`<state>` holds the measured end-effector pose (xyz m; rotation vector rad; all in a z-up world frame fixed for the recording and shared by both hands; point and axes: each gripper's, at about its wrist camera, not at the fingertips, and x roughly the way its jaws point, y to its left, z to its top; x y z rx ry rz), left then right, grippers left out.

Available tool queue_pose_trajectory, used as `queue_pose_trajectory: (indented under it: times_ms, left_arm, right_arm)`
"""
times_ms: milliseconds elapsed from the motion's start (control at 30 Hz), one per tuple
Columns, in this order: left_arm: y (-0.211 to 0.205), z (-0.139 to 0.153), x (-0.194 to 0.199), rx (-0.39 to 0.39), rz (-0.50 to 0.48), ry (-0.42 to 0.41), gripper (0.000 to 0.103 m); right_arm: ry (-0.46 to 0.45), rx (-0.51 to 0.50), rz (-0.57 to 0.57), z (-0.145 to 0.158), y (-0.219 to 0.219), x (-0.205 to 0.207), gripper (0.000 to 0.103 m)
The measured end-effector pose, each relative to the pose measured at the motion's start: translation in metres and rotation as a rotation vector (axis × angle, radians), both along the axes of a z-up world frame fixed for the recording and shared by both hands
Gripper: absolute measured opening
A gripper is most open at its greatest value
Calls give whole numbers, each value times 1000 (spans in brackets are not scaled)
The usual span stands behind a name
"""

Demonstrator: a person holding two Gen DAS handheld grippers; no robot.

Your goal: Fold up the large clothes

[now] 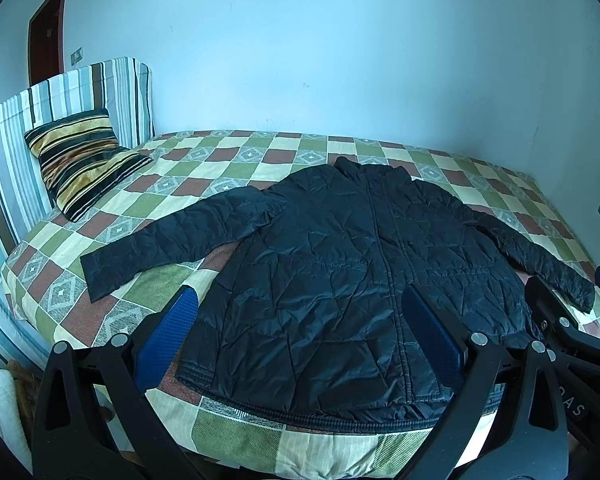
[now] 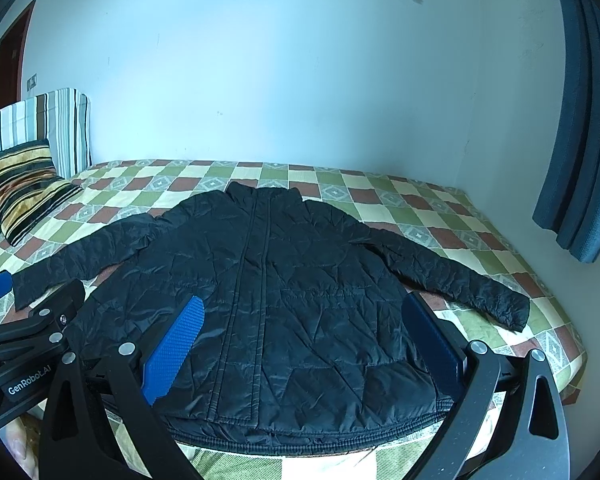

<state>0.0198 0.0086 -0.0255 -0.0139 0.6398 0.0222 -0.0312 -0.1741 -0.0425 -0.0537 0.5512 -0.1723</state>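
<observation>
A black quilted jacket lies flat on the bed, front up, zipper closed, collar toward the far wall and both sleeves spread outward. Its hem runs along the near bed edge. My left gripper hovers open above the hem, blue pads wide apart, nothing between them. My right gripper is likewise open above the jacket's lower half. In the left wrist view, the right gripper's black frame shows at the right edge. In the right wrist view, the left gripper's frame shows at the left.
The bed wears a checked green, red and cream cover. A striped pillow leans on the striped headboard at left. A blue curtain hangs at right. A white wall stands behind the bed.
</observation>
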Motion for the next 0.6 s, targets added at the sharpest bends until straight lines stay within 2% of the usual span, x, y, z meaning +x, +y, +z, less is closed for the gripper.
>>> queue_pose_trajectory:
  times_ms: [167,333,467,600]
  left_arm:
    - [-2,-14,18,10,-10,40,101]
    - [10,-40,51,39,55,95,101]
    - [35,-70,88,118,177,151,101]
    - [70,-99,119,167,297,225,101]
  right_arm:
    - [51,26,7,-12,-8,18,98]
    - [124,132,-51,-39,-51,47,98]
    - [152,201,-188,-61,-122,66,98]
    - [149,290,-354,-78,-213,75,98]
